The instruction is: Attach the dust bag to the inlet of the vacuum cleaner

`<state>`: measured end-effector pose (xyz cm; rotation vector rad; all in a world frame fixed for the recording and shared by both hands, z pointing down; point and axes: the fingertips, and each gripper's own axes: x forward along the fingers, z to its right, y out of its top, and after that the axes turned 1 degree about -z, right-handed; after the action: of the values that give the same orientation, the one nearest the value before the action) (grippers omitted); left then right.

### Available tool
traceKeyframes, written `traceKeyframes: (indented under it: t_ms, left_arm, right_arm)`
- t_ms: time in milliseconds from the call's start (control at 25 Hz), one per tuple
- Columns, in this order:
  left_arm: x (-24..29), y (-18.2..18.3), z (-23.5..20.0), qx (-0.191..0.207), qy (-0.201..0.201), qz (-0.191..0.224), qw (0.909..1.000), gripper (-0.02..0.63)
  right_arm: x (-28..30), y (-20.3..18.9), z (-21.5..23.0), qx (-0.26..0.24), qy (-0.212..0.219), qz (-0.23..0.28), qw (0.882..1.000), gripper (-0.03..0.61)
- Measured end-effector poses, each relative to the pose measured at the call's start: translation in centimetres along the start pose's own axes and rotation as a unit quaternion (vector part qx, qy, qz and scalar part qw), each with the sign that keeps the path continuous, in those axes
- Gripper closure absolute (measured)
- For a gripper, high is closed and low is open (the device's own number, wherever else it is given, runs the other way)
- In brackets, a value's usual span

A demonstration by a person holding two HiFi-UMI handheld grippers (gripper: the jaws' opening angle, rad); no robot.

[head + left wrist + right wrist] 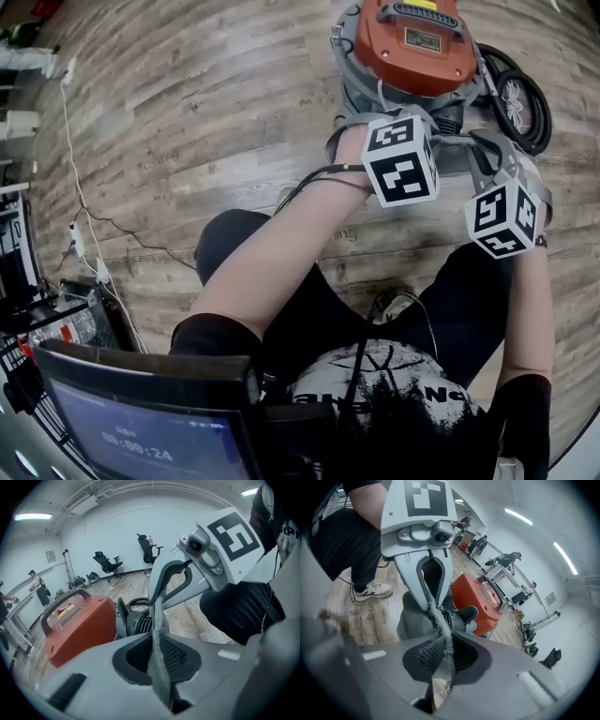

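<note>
Item: dust bag (410, 616), grey fabric, rim stretched between both claws.
Left claw (158, 660): pressed together on rim.
Right claw (440, 656): likewise pinching rim.
Vacuum cleaner (417, 42): orange, on floor (187, 112), 12 o'clock from claws.
Inlet (457, 617): black ribbed stub just beyond bag, 1 o'clock from right claw, 11 o'clock from left.
Left hand judged nearer.
Bag mouth apparently not yet on inlet.

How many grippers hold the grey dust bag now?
2. The left gripper and the right gripper face each other beside the vacuum cleaner, each shut on the edge of the dust bag.
</note>
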<state>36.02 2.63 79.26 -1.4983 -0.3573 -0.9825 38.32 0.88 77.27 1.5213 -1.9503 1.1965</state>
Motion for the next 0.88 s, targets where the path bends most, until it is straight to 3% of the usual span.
traceKeyframes:
  t_ms: [120, 240, 640, 880]
  left_arm:
    - [0.2, -0.6, 0.1, -0.017, -0.006, -0.010, 0.9998, 0.586]
    - [0.1, -0.9, 0.1, 0.001, -0.002, -0.022, 0.9998, 0.586]
    - [-0.2, 2.8, 0.2, 0.069, 0.023, 0.012, 0.9973, 0.568]
    - [-0.3, 1.5, 0.2, 0.043, 0.007, 0.002, 0.9990, 0.580]
  right_arm:
    - [-0.2, 0.8, -0.1, -0.042, -0.009, -0.007, 0.999, 0.546]
    - [-0.3, 1.1, -0.3, -0.053, -0.012, -0.008, 0.999, 0.546]
    - [0.0, -2.8, -1.2, 0.027, 0.005, -0.011, 1.000, 0.548]
    - [-0.1, -1.6, -0.4, 0.026, -0.001, 0.000, 1.000, 0.549]
